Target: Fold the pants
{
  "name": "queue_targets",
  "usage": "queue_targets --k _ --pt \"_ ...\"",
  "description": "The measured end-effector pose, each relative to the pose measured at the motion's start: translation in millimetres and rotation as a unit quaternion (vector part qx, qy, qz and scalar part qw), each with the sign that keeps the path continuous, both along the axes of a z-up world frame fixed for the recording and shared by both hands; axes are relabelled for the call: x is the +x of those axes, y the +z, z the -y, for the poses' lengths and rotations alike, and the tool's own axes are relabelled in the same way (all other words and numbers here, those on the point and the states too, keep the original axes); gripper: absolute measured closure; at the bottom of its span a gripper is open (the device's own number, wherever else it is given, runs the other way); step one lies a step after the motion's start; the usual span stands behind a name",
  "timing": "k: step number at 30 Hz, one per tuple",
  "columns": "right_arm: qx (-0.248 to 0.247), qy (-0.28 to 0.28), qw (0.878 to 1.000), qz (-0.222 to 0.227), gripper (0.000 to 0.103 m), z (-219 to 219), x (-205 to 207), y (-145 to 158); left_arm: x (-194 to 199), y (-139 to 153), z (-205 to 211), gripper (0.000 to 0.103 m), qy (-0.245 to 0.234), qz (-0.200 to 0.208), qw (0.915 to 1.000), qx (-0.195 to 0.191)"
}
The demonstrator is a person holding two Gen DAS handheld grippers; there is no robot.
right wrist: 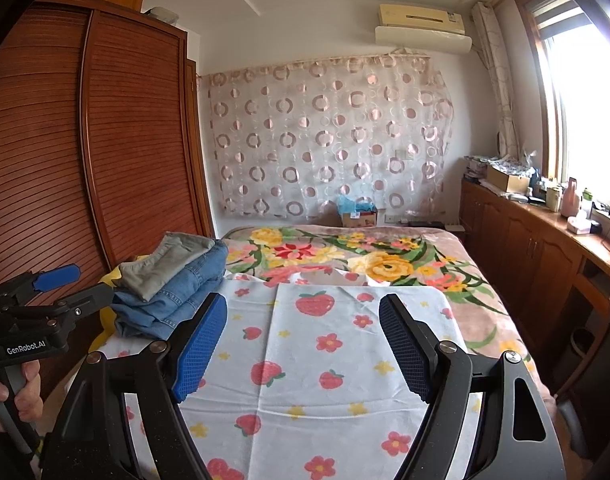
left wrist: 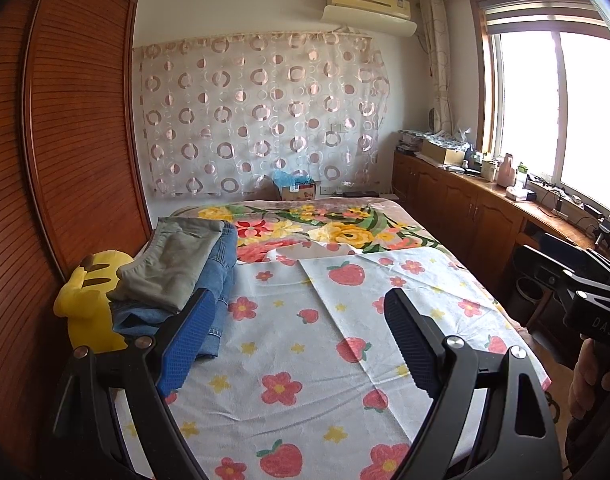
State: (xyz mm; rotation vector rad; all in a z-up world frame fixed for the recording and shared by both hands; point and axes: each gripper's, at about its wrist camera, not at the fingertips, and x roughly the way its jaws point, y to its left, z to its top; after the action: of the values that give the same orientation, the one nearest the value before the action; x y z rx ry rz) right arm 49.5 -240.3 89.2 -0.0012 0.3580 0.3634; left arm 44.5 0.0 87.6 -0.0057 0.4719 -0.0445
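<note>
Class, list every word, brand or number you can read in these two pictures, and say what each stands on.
"GenRobot.AI": on the left gripper body, right wrist view.
"DAS": on the right gripper body, left wrist view; cut off.
Labels on the cardboard box and air conditioner: too small to read.

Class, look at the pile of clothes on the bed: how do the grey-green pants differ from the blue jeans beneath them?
Colour: the grey-green pants are plain khaki-grey; the blue jeans are denim with visible stitching.
Position: the grey-green pants lie on top; the blue jeans lie underneath, sticking out at the edges.
Shared: both are folded, stacked at the bed's left side on the strawberry sheet, and neither gripper touches them.
</note>
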Motion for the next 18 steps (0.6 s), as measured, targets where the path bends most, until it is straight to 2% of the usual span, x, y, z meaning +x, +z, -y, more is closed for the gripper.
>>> queue_targets --k 18 --pt "-0.001 0.001 1.0 0.002 0.023 4.1 -4.7 0.7 0.3 0.5 -0.3 0.016 0.0 0.001 1.0 0.0"
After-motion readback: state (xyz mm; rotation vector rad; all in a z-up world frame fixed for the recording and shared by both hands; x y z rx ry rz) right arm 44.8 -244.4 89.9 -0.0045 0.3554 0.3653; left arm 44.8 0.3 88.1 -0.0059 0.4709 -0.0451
